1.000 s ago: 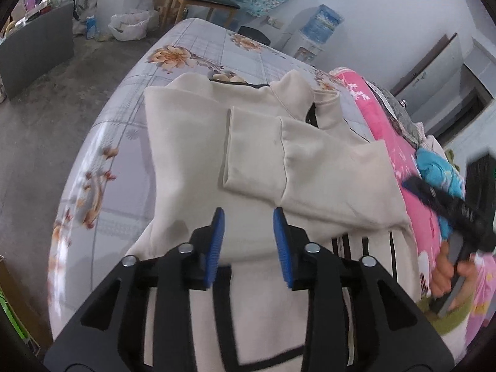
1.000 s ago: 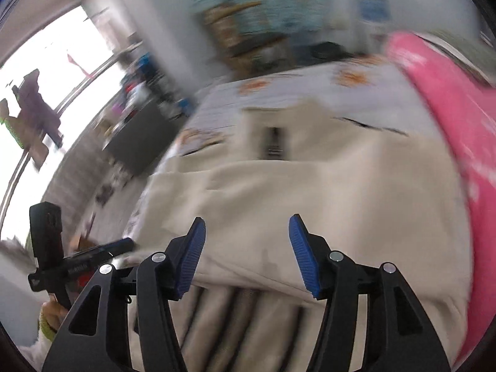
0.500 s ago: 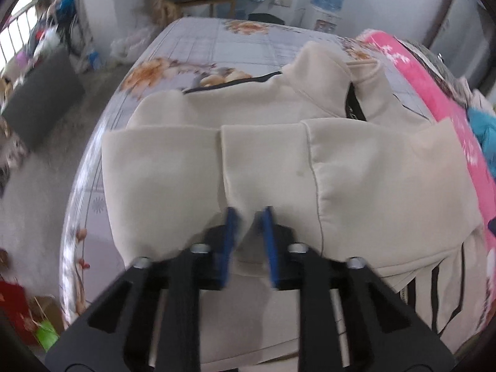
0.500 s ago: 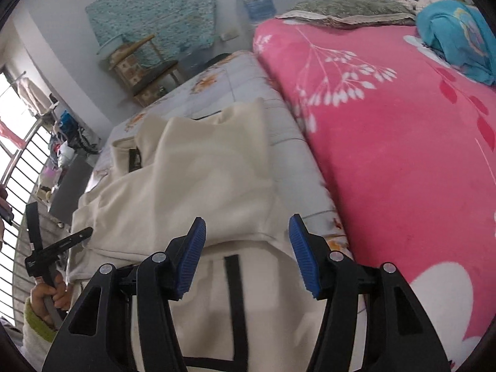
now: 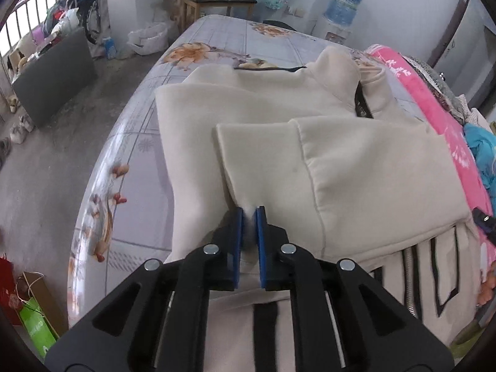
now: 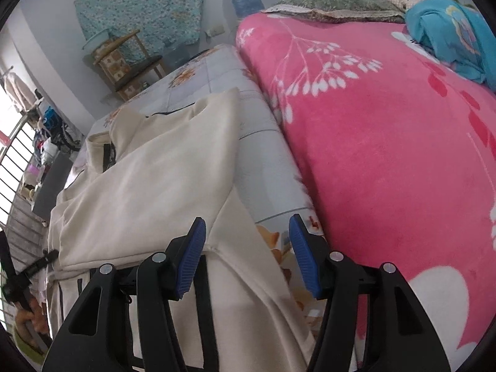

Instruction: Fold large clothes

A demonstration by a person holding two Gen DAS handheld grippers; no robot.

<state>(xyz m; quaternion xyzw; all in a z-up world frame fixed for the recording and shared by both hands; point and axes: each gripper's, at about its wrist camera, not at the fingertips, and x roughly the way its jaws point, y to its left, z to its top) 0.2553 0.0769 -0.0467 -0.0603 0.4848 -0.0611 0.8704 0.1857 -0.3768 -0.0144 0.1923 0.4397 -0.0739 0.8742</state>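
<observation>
Centre of the left wrist frame: the cream sweatshirt (image 5: 279, 142) lies spread on the floral sheet (image 5: 217, 40), sleeves already folded in across the chest, collar toward the upper right of the frame. The left gripper (image 5: 248, 217) has just been closing & now pinches a tuft of the folded sleeve's lower corner between its blue pads, so it's clamped on cloth. In the right wrist frame the right gripper (image 6: 245, 248) stands apart, nothing between the pads, over the garment's right edge where the cream cloth meets the sheet, w/ the pink blanket (image 6: 387, 155) filling the frame's right side.

Judgement: the step is the bottom-to-top fold, prob. needing both low corners. To do it well, the right gripper should bite the matching edge at the same level as the left, taking all layers, not just the top one. Lift both evenly, keep tension across so the sleeves don't slide out. A thin pinch like the left one could slip.
</observation>
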